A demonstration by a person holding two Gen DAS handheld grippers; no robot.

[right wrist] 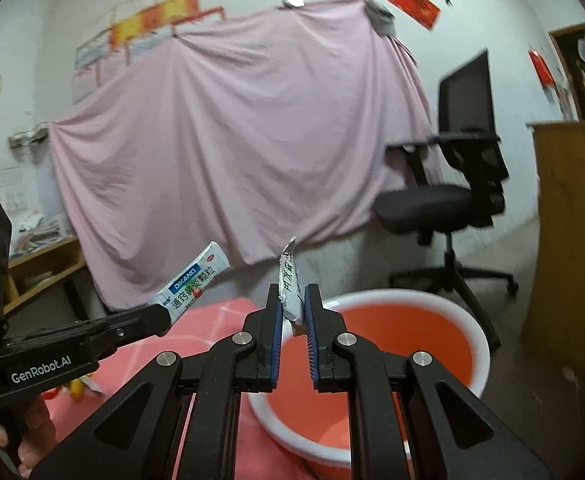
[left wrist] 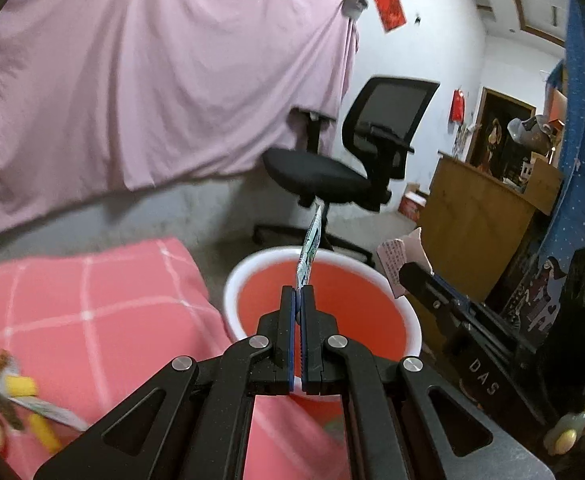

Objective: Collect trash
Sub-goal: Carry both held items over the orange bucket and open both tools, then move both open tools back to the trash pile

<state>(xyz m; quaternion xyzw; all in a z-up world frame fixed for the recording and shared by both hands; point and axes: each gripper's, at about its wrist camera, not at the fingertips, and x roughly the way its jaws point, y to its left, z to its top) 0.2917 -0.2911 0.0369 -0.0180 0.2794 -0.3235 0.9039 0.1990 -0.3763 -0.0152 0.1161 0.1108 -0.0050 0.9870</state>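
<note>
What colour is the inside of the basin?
The basin is orange-red inside with a white rim, clearest in the right wrist view.

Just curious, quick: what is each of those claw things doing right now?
Left gripper: closed, holding a thin packet.
Right gripper: closed, holding a white packet.

Left claw (left wrist: 299, 294) is clamping a thin sachet (left wrist: 310, 246) edge-on, the sachet sticking up over the red basin (left wrist: 376, 276). Pink checked cloth (left wrist: 92, 300) is lying left, with wrappers (left wrist: 12, 400) at its near-left corner. Right claw (left wrist: 416, 276) is poking in from the right. Black office chair (left wrist: 352, 160) is standing beyond.
</note>
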